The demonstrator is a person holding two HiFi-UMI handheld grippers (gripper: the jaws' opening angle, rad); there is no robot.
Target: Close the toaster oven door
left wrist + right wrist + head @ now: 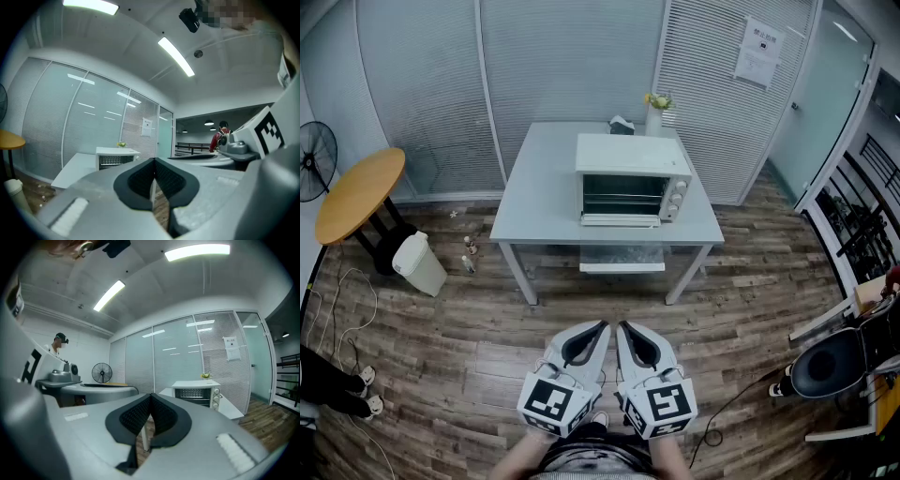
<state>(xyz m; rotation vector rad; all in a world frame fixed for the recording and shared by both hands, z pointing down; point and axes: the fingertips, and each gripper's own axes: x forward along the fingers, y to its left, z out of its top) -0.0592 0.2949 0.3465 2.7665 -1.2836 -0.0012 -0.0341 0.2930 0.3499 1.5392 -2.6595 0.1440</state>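
Note:
A white toaster oven stands on a grey table across the room, with its glass door folded down open at the front. It shows small in the left gripper view and in the right gripper view. Both grippers are held close to the body, side by side, well short of the table. My left gripper is shut with nothing in it, its pads pressed together. My right gripper is likewise shut and empty, its pads together.
A vase of flowers and a tissue box sit at the table's back. Left of it stand a round wooden table, a fan and a white bin. A dark chair is at right. Cables lie on the wood floor.

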